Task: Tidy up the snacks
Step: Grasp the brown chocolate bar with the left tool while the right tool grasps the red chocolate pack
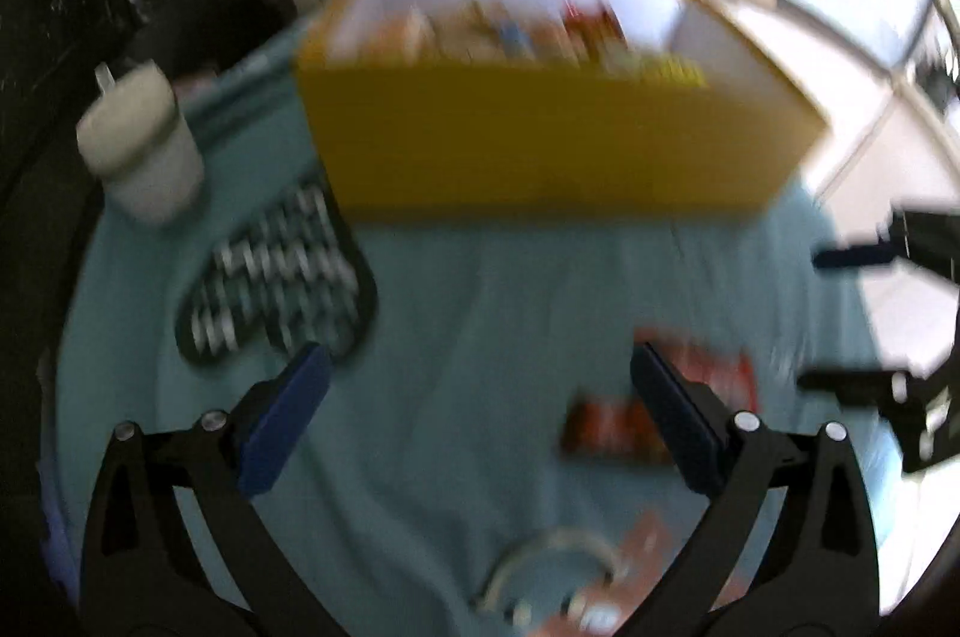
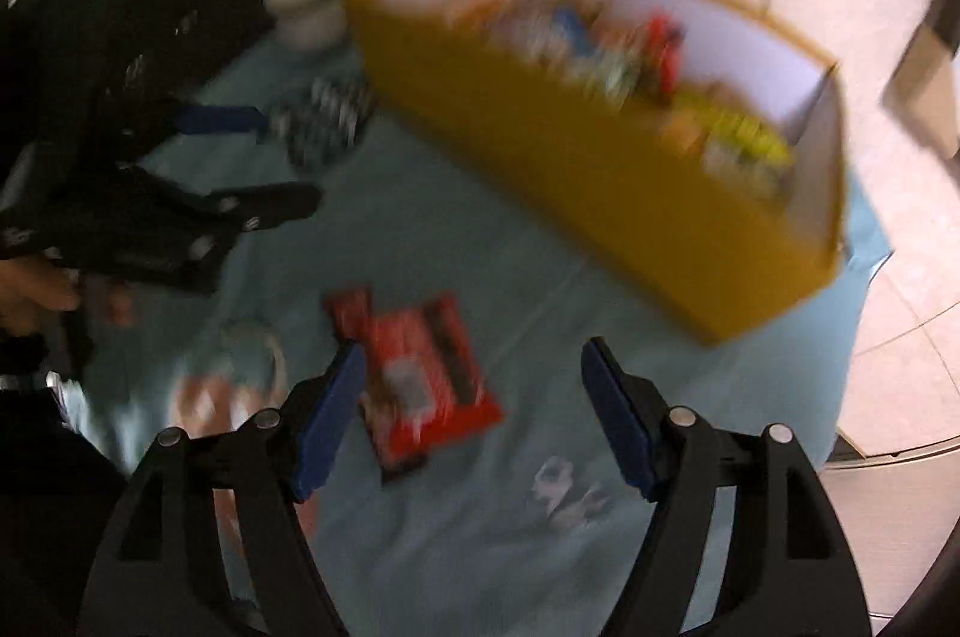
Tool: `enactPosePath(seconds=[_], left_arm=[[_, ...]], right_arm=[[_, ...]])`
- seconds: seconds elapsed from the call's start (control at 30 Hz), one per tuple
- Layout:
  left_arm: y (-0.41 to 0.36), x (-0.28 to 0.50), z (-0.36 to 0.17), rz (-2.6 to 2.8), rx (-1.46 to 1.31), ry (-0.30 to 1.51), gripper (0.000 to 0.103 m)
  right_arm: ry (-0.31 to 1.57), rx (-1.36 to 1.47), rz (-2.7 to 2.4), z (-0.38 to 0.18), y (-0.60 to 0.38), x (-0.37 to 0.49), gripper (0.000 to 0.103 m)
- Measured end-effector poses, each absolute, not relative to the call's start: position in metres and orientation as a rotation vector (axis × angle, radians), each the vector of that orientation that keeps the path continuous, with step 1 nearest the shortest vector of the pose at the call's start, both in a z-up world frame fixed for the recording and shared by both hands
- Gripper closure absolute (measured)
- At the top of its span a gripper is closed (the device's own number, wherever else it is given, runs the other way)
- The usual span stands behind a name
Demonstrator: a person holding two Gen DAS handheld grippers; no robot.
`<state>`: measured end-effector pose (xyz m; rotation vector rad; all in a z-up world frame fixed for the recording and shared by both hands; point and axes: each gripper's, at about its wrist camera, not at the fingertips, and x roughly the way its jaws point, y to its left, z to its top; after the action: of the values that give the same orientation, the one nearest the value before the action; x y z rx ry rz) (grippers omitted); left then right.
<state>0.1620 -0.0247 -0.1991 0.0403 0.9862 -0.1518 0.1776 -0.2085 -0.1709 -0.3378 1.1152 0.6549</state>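
Both claws stand spread with nothing between their blue pads: the left gripper (image 1: 480, 412) gapes at its widest over bare cloth, and the right gripper (image 2: 474, 412) is held less wide above the cloth, its left pad just beside a red snack packet (image 2: 429, 385). Everything is smeared by motion blur. A pale blue cloth (image 1: 480, 277) covers the surface, rumpled in shallow folds, and beyond its right edge lies a light tiled floor (image 2: 888, 277). At the far side sits a yellow box (image 1: 540, 144) with white inner walls, filled with mixed snacks (image 2: 600, 42) whose labels cannot be read. Left of the box stands a white lidded cup (image 1: 141, 144), and nearer, a black-and-white patterned pouch (image 1: 282, 277). More red packets (image 1: 618, 427) lie by the left claw's right pad, with a clear round lid (image 1: 552, 565) and a pinkish wrapper (image 1: 648, 547) at the near edge. Dark furniture (image 1: 60, 6) fills the far left.
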Motion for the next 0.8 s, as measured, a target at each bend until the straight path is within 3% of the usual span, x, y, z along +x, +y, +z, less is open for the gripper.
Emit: enactPosePath(seconds=[0.47, 0.63, 0.8], left_arm=[[-0.063, 0.159, -0.247, -0.141, 0.125, 1.023, 0.002], [-0.074, 0.164, -0.253, -0.207, 0.122, 0.988, 0.002], [-0.072, 0.16, -0.258, -0.258, 0.044, 1.025, 0.002]], right_arm=[[1.128, -0.479, 0.595, -0.223, -0.185, 0.194, 0.032], [1.159, -0.518, 0.613, -0.235, -0.187, 0.2, 0.046], [1.12, -0.606, 0.717, -0.231, -0.172, 0.202, 0.047]])
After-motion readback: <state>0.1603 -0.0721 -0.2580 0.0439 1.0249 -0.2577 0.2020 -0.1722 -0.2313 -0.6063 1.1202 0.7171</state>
